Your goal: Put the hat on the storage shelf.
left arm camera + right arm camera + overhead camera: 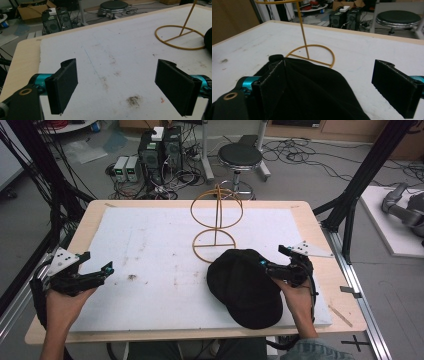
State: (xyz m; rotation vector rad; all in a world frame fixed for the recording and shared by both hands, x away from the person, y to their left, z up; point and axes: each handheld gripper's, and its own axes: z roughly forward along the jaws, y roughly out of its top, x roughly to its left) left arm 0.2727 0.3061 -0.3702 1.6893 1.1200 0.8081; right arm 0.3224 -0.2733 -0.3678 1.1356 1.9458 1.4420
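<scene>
A black cap (pixel 245 287) lies on the white foam board (pixel 150 245), at the front right. Just behind it stands a yellow wire hat stand (pixel 216 220), with a ring base and a ring top. My right gripper (pixel 272 256) is at the cap's right rear edge. In the right gripper view the right gripper (pixel 332 87) is open wide, the cap (pixel 312 90) bulges between the jaws and lies against the left one, and the stand's base (pixel 310 56) sits beyond. My left gripper (pixel 97 261) hovers open at the board's left edge, with nothing between its jaws (pixel 117 85).
The board rests on a wooden table (pixel 320 235). It carries dirt stains (pixel 133 100). On the floor behind are a round stool (pixel 240 157), computer boxes (pixel 160 150) and loose cables. Black frame posts (pixel 360 180) stand at the table's right and left.
</scene>
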